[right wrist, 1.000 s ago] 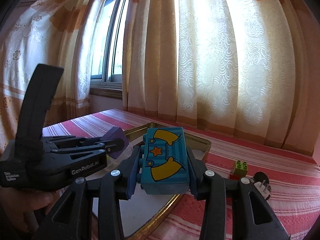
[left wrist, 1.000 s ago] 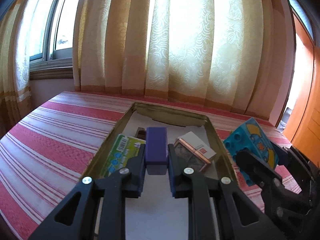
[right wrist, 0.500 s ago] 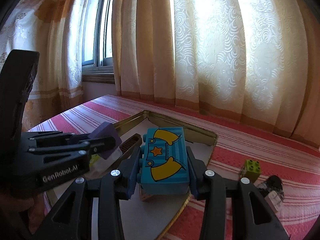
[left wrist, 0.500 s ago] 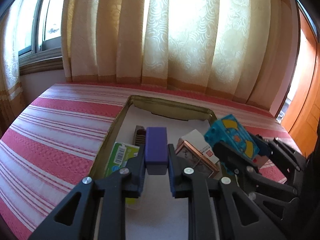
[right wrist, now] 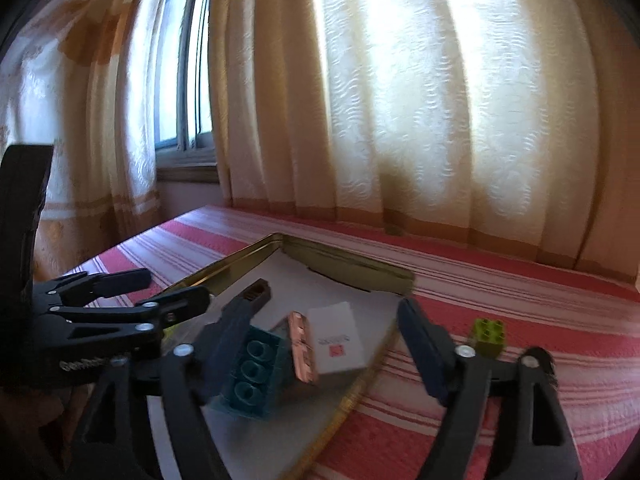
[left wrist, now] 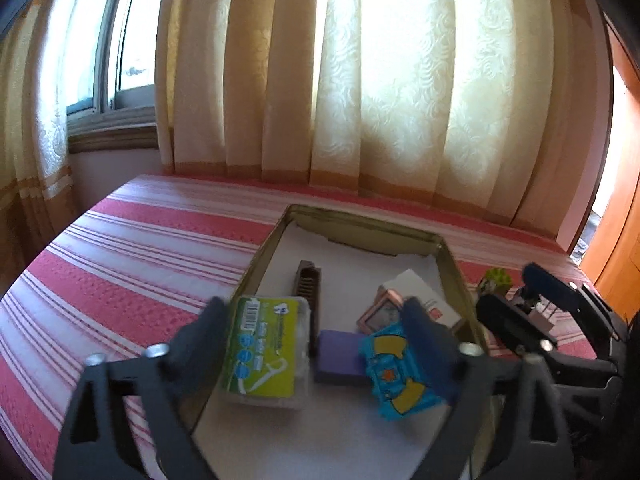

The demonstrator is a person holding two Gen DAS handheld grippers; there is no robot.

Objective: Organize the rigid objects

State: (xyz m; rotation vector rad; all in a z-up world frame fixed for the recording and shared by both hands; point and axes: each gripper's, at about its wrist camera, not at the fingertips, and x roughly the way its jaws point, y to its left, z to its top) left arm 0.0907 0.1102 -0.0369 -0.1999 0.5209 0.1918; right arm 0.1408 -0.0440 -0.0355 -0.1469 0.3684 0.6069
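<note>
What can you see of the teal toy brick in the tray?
The teal toy brick looks like hard plastic, printed with yellow shapes and an orange star on one face; the right wrist view shows round hollows on another. It lies tilted on the gold tray's white liner, beside the purple block, released between open fingers.

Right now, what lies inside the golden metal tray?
Inside the golden metal tray: a green-labelled flat pack, a purple block, a blue printed toy brick, a dark brown ridged piece, a copper-edged frame and a white card box. Anything beneath them is covered.
</note>
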